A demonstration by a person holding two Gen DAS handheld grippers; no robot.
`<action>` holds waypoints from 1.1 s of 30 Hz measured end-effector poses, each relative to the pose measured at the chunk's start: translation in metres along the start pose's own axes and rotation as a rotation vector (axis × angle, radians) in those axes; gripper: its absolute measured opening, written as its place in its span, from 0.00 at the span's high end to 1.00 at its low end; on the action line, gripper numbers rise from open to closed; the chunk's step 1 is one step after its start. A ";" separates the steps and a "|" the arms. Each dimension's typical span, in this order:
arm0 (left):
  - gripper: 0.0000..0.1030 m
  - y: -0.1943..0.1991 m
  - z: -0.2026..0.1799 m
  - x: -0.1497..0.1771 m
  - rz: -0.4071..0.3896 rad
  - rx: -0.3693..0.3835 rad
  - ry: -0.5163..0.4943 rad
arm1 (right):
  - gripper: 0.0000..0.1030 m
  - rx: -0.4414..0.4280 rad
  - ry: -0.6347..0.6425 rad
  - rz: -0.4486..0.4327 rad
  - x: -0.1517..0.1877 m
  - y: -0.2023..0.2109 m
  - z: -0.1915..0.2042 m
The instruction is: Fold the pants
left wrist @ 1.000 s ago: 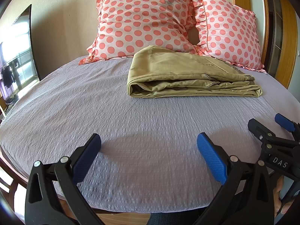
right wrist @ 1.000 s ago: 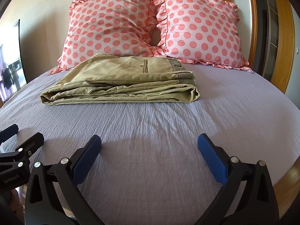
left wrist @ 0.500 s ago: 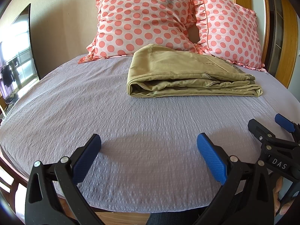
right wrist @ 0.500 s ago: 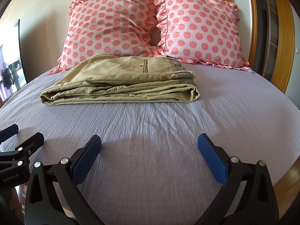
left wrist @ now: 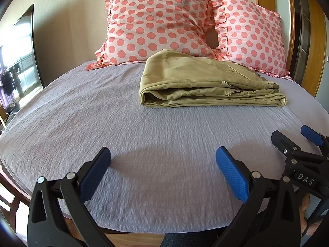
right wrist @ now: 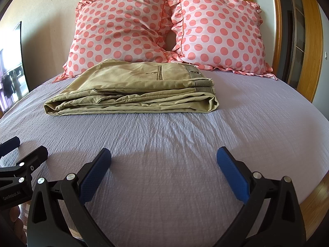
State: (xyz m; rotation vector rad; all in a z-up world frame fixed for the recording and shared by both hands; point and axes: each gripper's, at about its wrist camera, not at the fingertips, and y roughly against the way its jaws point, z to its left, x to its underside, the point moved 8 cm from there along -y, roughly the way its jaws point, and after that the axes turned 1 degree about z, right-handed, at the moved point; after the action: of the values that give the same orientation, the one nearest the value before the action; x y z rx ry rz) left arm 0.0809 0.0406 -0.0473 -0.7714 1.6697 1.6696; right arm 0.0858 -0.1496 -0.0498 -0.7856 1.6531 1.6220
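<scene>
Folded khaki cotton pants [right wrist: 131,91] lie on far lilac-sheeted bed [right wrist: 185,144], near polka-dot pillows [right wrist: 123,26]. Left tool [left wrist: 163,165] and right tool [right wrist: 164,165]: fingers apart, empty, well short of pants.

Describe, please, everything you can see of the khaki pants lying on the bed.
The khaki pants are a plain woven fabric, folded into a flat rectangular stack of several layers. A welt pocket with a button faces up, and a ribbed waistband shows at the stack's right end in the right wrist view. The rounded fold is at the left end. They rest on the lilac bedsheet, just in front of two pink polka-dot pillows; whether they touch these cannot be told. Neither gripper touches them.
</scene>
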 end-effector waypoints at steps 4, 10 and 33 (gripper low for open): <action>0.02 0.000 0.000 0.000 0.000 -0.001 0.001 | 0.01 -0.001 0.001 0.001 0.000 0.000 0.000; 0.02 0.000 0.000 0.000 -0.001 0.000 0.000 | 0.01 -0.001 0.001 0.000 0.000 0.000 0.000; 0.02 -0.002 0.000 -0.001 0.008 -0.003 0.003 | 0.01 -0.001 0.001 0.000 0.000 0.000 0.000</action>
State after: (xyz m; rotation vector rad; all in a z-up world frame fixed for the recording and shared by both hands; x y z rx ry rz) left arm 0.0832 0.0405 -0.0483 -0.7698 1.6746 1.6773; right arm 0.0859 -0.1493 -0.0501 -0.7871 1.6528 1.6231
